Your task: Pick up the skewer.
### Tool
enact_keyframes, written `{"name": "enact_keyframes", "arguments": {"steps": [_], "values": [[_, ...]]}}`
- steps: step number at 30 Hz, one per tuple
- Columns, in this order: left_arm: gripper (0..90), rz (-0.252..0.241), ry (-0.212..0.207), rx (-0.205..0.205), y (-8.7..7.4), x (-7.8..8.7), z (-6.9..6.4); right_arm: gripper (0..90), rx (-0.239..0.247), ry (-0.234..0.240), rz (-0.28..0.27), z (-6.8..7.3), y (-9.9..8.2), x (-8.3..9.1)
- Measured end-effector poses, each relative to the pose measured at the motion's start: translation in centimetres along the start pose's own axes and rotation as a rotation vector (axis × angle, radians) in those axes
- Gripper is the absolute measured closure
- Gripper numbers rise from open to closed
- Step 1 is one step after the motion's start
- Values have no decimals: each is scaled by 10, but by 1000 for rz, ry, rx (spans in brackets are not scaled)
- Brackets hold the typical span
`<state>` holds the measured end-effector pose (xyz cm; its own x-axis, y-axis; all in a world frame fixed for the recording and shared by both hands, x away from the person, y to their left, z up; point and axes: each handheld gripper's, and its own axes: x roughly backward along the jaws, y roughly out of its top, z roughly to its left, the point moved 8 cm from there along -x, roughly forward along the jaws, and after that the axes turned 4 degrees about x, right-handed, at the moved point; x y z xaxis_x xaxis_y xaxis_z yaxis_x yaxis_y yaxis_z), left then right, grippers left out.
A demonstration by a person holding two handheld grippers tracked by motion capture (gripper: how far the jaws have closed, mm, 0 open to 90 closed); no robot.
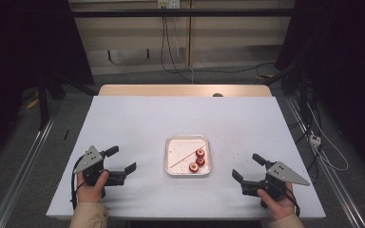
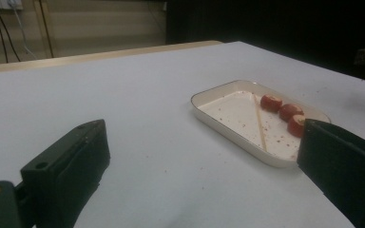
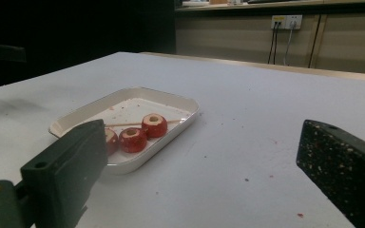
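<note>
Both my tongs, left & right, gape empty beside tray; prob. next: grab skewer, thread hawthorns.

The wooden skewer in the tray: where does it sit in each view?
High view: skewer lies diagonally across the tray, centre.
Left gripper view: skewer right of centre, left of the red fruit pieces.
Right gripper view: skewer left of centre, behind the fruit.
Shared landmark: the tray.
</note>
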<state>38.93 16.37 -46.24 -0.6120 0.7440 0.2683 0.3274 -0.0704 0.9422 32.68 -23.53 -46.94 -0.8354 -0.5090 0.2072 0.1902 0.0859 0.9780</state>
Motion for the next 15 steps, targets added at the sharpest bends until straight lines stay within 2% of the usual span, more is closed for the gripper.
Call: {"name": "enact_keyframes", "arguments": {"steps": [9,12,15], "values": [[30,-29,-17,28,5,-2,-3,32,11,17,2,3,0,-3],[29,-37,-35,16,8,-6,-6,31,0,14,-2,3,1,-3],[30,-36,-53,13,11,-11,-11,32,9,12,-3,3,2,-3]]}}
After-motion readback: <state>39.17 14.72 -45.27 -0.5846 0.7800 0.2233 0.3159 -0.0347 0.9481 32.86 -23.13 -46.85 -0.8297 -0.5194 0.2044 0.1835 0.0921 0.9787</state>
